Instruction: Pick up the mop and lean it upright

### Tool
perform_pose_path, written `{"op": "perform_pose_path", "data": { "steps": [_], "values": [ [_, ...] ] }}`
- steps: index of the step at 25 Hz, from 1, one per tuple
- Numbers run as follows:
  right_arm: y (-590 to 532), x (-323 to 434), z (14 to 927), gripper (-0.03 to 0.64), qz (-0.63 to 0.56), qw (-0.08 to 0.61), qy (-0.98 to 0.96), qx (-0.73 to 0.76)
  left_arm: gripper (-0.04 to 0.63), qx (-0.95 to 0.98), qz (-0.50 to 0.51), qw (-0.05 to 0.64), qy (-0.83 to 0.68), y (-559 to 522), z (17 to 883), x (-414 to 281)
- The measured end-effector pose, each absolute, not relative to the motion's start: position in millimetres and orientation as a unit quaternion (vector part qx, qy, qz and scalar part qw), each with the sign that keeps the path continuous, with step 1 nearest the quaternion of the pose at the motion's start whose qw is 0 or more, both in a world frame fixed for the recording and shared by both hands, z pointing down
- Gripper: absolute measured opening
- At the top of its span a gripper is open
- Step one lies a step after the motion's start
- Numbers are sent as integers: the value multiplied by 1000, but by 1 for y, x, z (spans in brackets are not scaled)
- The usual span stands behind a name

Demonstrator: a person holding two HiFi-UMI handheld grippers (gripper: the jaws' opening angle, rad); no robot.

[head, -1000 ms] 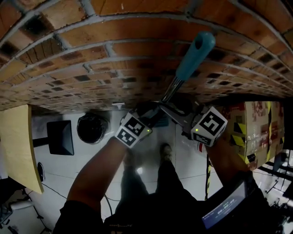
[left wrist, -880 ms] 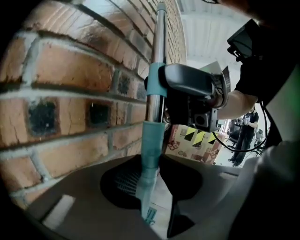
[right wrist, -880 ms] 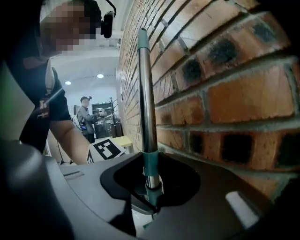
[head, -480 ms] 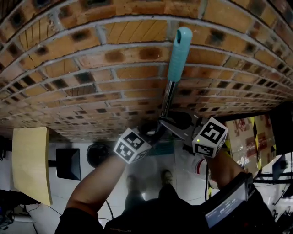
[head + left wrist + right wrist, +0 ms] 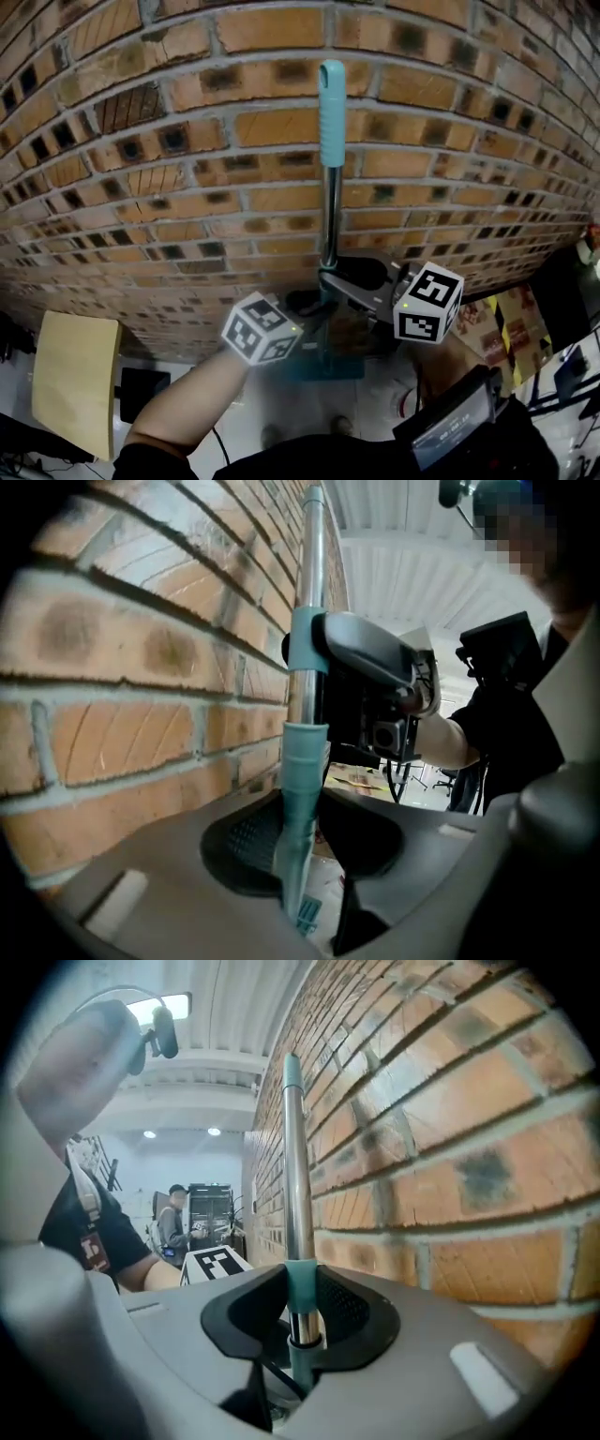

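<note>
The mop stands almost upright in front of the brick wall (image 5: 187,187). Its teal grip (image 5: 331,112) is at the top, the metal pole (image 5: 329,216) runs down from it, and the teal mop head (image 5: 328,367) shows low, partly hidden by the grippers. My left gripper (image 5: 314,306) is shut on the teal sleeve (image 5: 302,780) of the pole. Just above it, my right gripper (image 5: 345,283) is shut on the pole at a teal collar (image 5: 302,1288). In the left gripper view the right gripper (image 5: 366,663) clamps the pole higher up.
The brick wall (image 5: 450,1147) is close behind the pole. A pale wooden board (image 5: 75,384) and a black object (image 5: 141,394) are on the floor at the left. A box with yellow-black tape (image 5: 506,314) is at the right. A person (image 5: 173,1222) stands far off.
Both grippers have risen with the mop in their grip. The pole has swung from leaning right to nearly vertical, and its teal grip now sits high against the wall.
</note>
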State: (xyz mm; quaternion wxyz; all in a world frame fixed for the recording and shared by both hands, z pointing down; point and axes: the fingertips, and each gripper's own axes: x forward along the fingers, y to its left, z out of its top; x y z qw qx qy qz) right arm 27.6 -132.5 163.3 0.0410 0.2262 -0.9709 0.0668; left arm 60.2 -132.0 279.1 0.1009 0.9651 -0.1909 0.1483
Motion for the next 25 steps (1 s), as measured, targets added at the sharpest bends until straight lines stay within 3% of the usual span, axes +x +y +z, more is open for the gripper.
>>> {"op": "perform_pose_path", "data": {
  "steps": [17, 25],
  "values": [
    [-115, 16, -28, 110, 23, -18, -977, 211, 120, 968, 138, 40, -205, -123, 84, 40],
    [-116, 13, -72, 110, 19, -21, -977, 211, 120, 969, 128, 25, -207, -124, 39, 36]
  ]
}}
